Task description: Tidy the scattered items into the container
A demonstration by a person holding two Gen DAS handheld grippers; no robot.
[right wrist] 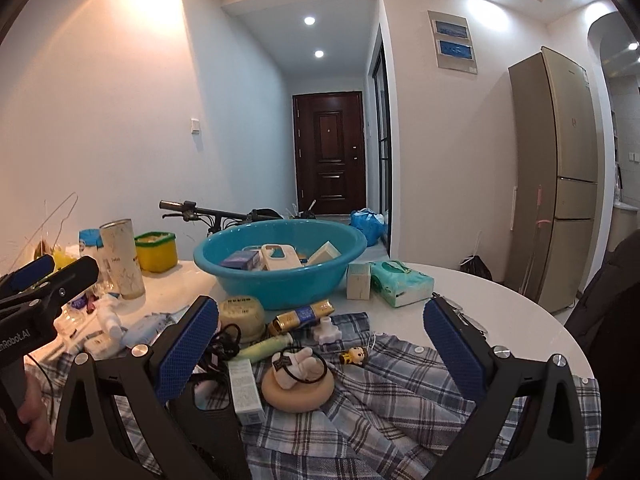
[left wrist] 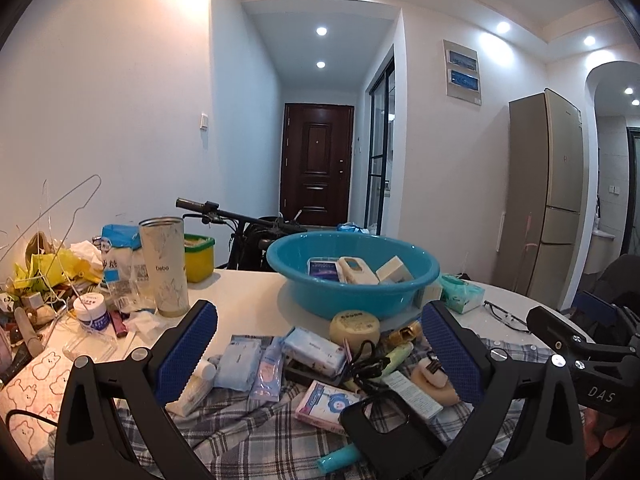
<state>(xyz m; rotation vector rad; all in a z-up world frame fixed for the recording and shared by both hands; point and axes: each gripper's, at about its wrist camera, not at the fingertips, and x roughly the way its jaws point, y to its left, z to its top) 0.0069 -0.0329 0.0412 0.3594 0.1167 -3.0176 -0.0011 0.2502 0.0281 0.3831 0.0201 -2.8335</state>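
- A round white table (right wrist: 500,308) is crowded on its left side; its right edge curves bare past a pair of glasses (left wrist: 505,315).
- A plaid cloth (right wrist: 400,392) covers the near edge, strewn with small packets, tubes and boxes.
- The left gripper (left wrist: 316,356) hangs above this clutter with its blue pads spread wide, holding nothing.
- The right gripper (right wrist: 320,352) is likewise wide open and empty, over a small plush toy on a beige disc (right wrist: 298,390).
- A turquoise basin (right wrist: 280,264) sits towards the table's far edge, holding a blue box, a white case and a pale carton.
- Just right of the basin lie a small white box (right wrist: 358,280) and a green tissue pack (right wrist: 400,282).
- A tall pale tumbler (left wrist: 164,266) stands left of the basin.
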